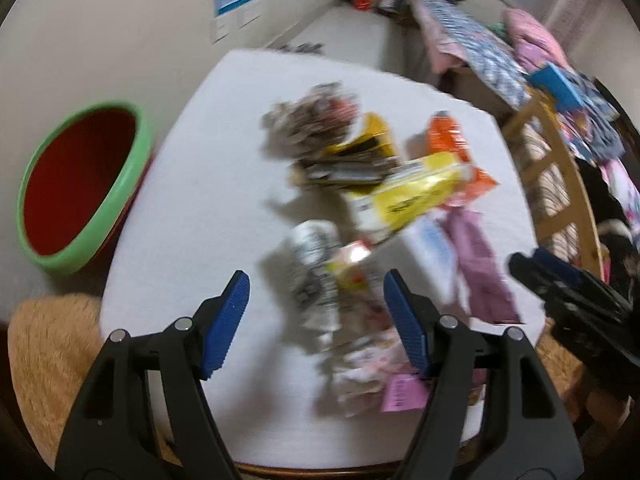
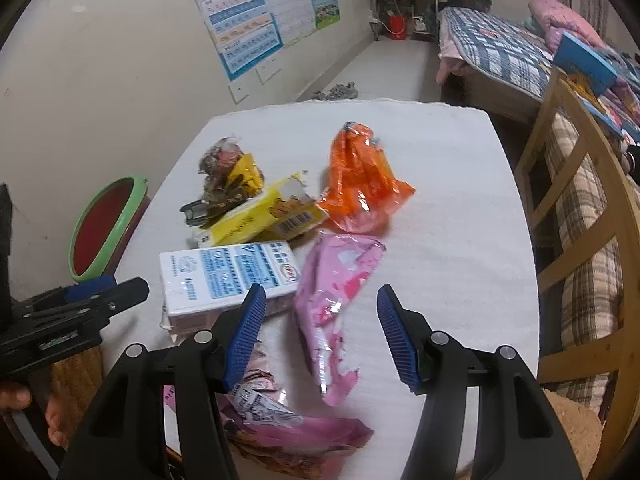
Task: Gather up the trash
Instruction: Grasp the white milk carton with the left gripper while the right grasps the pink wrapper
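Observation:
Trash lies in a heap on a white-covered table [image 2: 460, 216]. In the right wrist view I see an orange wrapper [image 2: 360, 188], a yellow carton [image 2: 260, 216], a white and blue box [image 2: 228, 276], a pink wrapper [image 2: 336, 292] and a crumpled brown and yellow wrapper [image 2: 228, 176]. My right gripper [image 2: 320, 332] is open, over the pink wrapper. My left gripper [image 1: 316, 320] is open and empty, above blurred crumpled wrappers [image 1: 316, 272]. A red bin with a green rim [image 1: 80, 184] stands left of the table.
A wooden chair [image 2: 580, 216] with a plaid cushion stands right of the table. A bed [image 2: 500, 52] lies beyond it. A tan cushion [image 1: 52, 352] is at the near left. Posters hang on the left wall.

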`<state>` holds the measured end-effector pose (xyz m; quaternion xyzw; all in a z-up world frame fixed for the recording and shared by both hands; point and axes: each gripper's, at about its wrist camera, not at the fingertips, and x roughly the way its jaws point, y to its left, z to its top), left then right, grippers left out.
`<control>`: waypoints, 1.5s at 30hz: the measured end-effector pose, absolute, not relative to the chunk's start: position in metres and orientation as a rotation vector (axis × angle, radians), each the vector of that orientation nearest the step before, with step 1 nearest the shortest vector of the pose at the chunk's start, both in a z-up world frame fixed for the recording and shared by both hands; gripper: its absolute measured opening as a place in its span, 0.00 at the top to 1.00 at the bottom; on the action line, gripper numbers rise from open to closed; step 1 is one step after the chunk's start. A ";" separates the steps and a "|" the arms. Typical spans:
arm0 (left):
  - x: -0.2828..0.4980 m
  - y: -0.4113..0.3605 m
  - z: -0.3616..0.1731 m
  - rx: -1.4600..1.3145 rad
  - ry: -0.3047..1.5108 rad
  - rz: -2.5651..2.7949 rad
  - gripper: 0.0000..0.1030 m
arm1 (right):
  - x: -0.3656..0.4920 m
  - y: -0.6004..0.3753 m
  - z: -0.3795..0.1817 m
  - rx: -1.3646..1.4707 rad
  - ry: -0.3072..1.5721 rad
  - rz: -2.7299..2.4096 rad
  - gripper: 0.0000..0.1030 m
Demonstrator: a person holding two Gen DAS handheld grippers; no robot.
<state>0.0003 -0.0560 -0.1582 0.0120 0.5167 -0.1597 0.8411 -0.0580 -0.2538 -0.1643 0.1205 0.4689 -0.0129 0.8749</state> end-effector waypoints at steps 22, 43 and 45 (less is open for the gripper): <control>0.009 -0.122 -0.174 0.287 1.125 -0.521 0.42 | -0.061 -0.282 -0.185 0.365 1.059 -0.042 0.40; -0.011 -0.065 -0.186 0.228 1.199 -0.422 0.38 | -0.023 -0.261 -0.207 0.499 1.125 0.004 0.34; -0.010 -0.064 -0.190 0.228 1.213 -0.406 0.35 | -0.019 -0.256 -0.211 0.508 1.141 0.007 0.34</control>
